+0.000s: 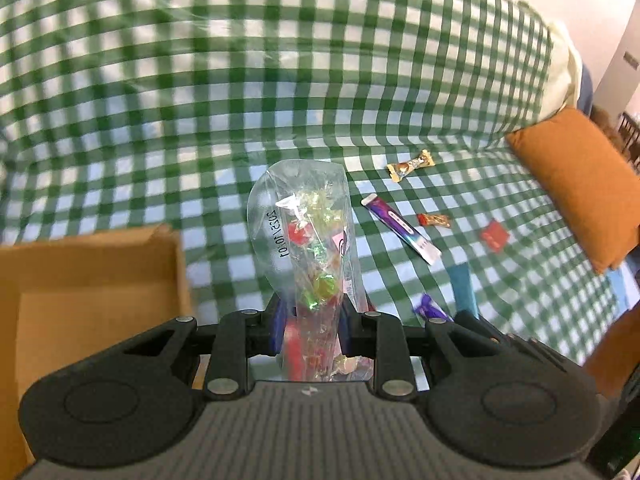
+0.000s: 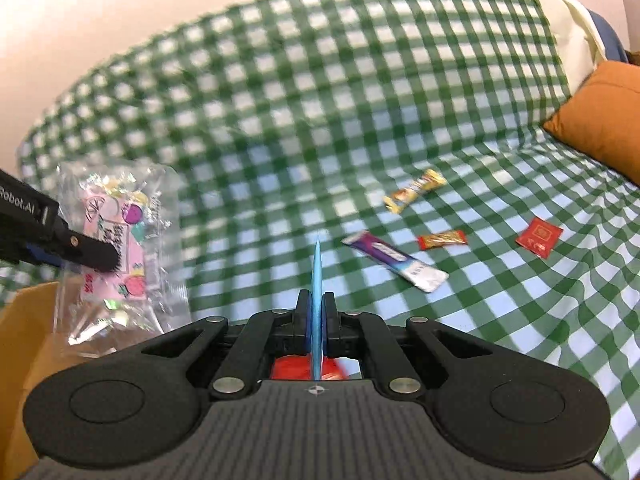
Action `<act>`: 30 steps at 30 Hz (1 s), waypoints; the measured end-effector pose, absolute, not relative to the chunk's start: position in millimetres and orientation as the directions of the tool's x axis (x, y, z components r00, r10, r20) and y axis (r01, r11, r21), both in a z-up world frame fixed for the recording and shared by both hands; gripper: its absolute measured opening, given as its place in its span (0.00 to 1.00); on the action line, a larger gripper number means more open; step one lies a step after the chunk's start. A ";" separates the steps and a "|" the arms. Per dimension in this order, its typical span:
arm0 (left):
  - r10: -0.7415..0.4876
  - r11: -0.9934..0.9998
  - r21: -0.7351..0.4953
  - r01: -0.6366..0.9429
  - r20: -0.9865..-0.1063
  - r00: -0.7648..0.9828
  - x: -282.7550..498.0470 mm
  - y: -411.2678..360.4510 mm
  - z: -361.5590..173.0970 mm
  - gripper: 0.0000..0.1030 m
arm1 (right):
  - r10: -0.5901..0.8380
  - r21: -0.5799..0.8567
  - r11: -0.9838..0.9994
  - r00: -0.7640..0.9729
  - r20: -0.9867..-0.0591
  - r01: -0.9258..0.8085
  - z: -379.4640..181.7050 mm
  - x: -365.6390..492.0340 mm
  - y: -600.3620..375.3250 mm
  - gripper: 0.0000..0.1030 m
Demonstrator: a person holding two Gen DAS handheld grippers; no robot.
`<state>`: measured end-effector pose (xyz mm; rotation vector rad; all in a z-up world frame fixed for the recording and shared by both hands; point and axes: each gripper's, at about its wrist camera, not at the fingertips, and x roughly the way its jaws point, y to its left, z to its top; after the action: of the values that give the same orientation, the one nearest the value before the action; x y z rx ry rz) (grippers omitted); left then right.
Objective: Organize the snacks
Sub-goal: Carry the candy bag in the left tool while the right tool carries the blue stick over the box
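Above the green checked sofa point(image 1: 280, 92), your left gripper point(image 1: 312, 316) is clamped on a clear bag point(image 1: 308, 232) of candies, lifted clear of the cloth, with the cardboard box point(image 1: 92, 276) just left of it. Your right gripper point(image 2: 318, 308) is pinched tight on a thin blue packet point(image 2: 317, 264), seen edge-on. On the sofa seat lie a purple stick point(image 2: 396, 264), a gold candy point(image 2: 414, 191), an orange candy point(image 2: 442, 239) and a red sachet point(image 2: 539, 237), near the orange cushion point(image 2: 604, 112).
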<state>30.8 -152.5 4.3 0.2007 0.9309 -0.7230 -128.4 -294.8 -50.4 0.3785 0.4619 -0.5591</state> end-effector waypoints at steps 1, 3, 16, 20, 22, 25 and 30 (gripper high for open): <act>-0.483 0.755 -0.150 0.638 -0.785 0.387 21.8 -134.5 12.2 0.28 | -0.401 0.222 0.793 0.761 -0.510 0.567 -43.3 -132.6 -280.2 0.05; -0.484 0.767 -0.159 0.621 -0.779 0.398 6.9 -101.9 22.8 0.28 | -0.368 0.232 0.812 0.778 -0.510 0.536 -32.5 -139.7 -253.0 0.05; -0.403 0.863 -0.135 0.488 -0.767 0.500 -53.9 102.7 47.0 0.28 | -0.129 0.233 0.922 0.812 -0.569 0.310 14.8 -159.8 -69.9 0.05; -0.399 0.877 -0.146 0.458 -0.752 0.525 -66.2 145.6 48.3 0.28 | -0.099 0.207 0.942 0.808 -0.581 0.264 24.0 -157.0 -34.3 0.05; -0.402 0.881 -0.152 0.449 -0.741 0.538 -70.6 158.7 49.4 0.28 | -0.093 0.192 0.949 0.805 -0.586 0.249 27.3 -155.5 -19.5 0.05; -0.415 0.882 -0.171 0.440 -0.726 0.549 -74.7 177.7 52.4 0.28 | -0.093 0.170 0.957 0.803 -0.589 0.236 26.0 -152.1 -12.6 0.05; -0.431 0.883 -0.204 0.422 -0.710 0.557 -75.4 195.1 54.9 0.28 | -0.097 0.141 0.964 0.795 -0.599 0.224 23.4 -153.4 -7.4 0.05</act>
<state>-75.4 195.1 54.9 -0.0104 0.8412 -0.5034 -153.4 -7.4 23.4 0.2095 0.6300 -0.1740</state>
